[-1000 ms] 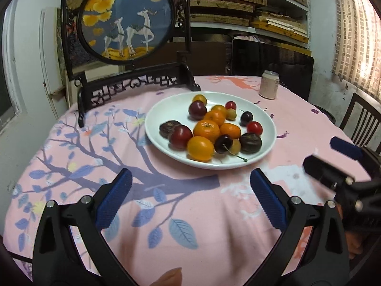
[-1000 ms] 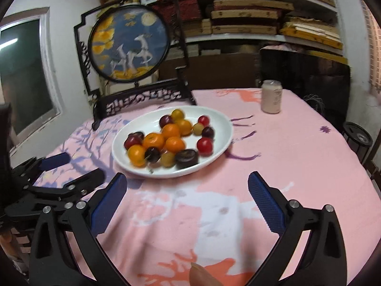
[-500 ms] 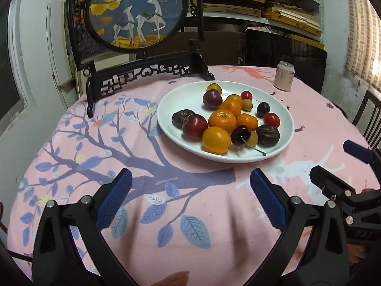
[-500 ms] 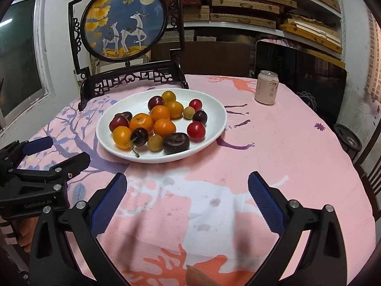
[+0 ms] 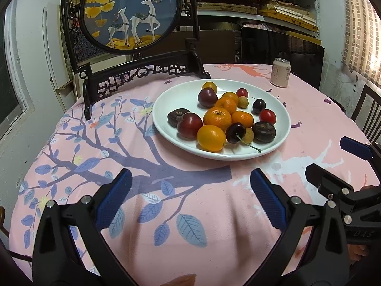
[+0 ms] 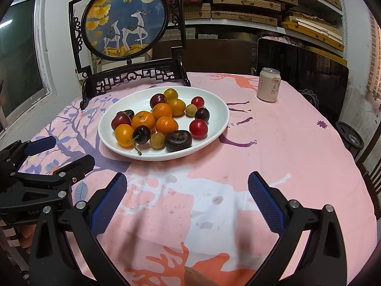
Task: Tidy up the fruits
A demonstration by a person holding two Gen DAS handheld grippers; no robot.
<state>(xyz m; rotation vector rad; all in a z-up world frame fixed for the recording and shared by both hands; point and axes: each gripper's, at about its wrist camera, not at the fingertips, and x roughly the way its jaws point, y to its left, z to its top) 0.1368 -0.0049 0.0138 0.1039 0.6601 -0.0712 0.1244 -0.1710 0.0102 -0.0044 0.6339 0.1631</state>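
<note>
All the fruits (image 5: 221, 116) lie mixed on the white plate (image 5: 166, 100), while the left gripper (image 5: 190, 186) and right gripper (image 6: 188, 186) gape wide, empty, near it.

Glossy white ceramic-looking plate (image 6: 214, 131) is sitting on a matt printed cloth tablecloth (image 6: 285, 155). Gripper pads (image 6: 264, 200) are looking like ribbed blue rubber on matt black plastic; the can (image 6: 269, 84) is looking like smooth metal.
</note>
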